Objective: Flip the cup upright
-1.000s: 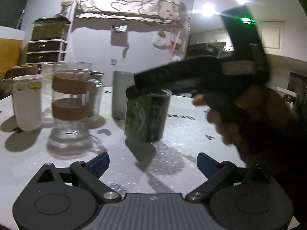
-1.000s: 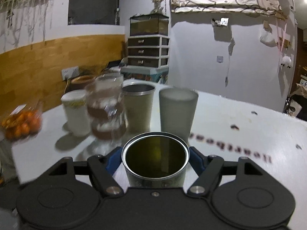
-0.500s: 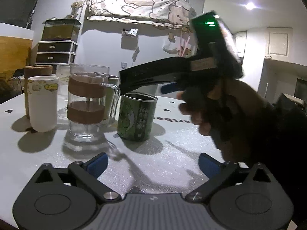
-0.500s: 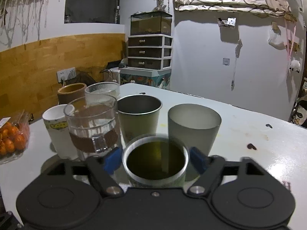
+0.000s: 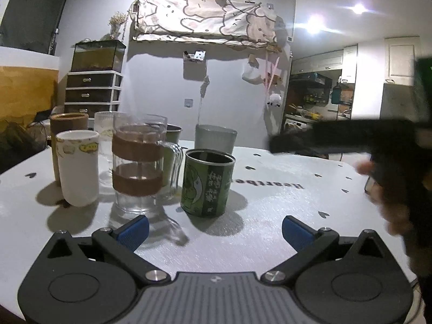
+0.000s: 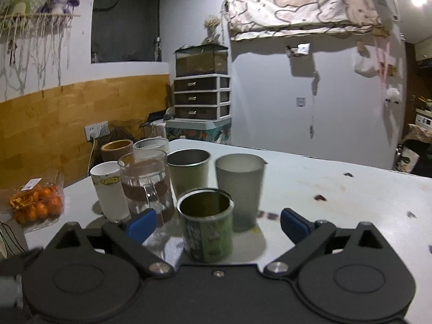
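A green printed metal cup (image 5: pixel 208 183) stands upright on the white table (image 5: pixel 270 205), mouth up. It also shows in the right wrist view (image 6: pixel 206 226), standing free between the spread fingers. My right gripper (image 6: pixel 217 221) is open and empty, its blue pads apart from the cup's sides. From the left wrist view its dark body is blurred at the right, lifted away from the cup. My left gripper (image 5: pixel 214 228) is open and empty, low over the table just in front of the cup.
Several cups stand upright behind and left of the green cup: a glass mug with brown bands (image 5: pixel 140 167), a white cup (image 5: pixel 78 167), a frosted grey cup (image 6: pixel 239 189), a steel cup (image 6: pixel 189 172). A bag of oranges (image 6: pixel 36 202) lies at the table's left edge.
My right gripper has opened, let go of the green cup and drawn back to the right. The cup stays standing upright on the table. My left gripper has barely moved.
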Available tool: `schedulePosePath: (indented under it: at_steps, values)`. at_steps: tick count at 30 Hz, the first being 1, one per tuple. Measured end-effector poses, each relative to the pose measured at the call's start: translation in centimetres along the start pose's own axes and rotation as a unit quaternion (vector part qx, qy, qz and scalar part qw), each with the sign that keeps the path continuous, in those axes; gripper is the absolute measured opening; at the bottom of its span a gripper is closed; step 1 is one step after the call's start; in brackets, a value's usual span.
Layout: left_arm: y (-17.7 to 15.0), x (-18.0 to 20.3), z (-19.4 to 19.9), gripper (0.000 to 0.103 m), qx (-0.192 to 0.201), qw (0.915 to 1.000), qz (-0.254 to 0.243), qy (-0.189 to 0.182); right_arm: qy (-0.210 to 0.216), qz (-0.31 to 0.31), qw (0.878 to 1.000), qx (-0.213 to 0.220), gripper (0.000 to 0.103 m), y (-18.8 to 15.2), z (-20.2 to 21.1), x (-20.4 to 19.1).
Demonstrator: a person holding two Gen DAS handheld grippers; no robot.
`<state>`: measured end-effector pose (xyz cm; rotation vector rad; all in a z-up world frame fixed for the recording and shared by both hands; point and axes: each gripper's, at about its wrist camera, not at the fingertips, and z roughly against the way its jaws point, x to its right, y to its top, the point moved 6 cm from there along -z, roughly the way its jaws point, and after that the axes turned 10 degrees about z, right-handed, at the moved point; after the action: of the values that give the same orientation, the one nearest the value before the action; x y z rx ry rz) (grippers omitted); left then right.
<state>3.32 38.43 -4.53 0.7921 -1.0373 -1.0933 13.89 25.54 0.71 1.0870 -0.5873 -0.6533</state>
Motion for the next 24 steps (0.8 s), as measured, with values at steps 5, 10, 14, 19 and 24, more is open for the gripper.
schedulePosePath:
  at_steps: [5,10,14,19,24]
  values:
    - [0.5,-0.3,0.4,0.103,0.005,0.9998,0.004,0.021,-0.022,-0.002,1.000,0.006,0.099,-1.8,3.1,1.1]
    - [1.0,-0.3,1.2,0.103,0.015,0.9991,0.002,0.039,-0.038,-0.011,0.999,0.008,0.100,-3.5,5.3,1.9]
    - [1.4,-0.3,1.9,0.103,0.022,0.9984,-0.004,0.052,-0.047,-0.017,0.999,0.008,0.101,-4.6,6.3,2.1]
    - [1.6,-0.1,2.5,0.103,0.027,0.9977,-0.010,0.061,-0.059,-0.008,0.998,0.004,0.103,-5.7,6.9,1.7]
    - [1.5,0.2,2.9,0.103,0.029,0.9973,-0.021,0.065,-0.059,-0.018,0.998,0.001,0.103,-6.1,7.0,1.9]
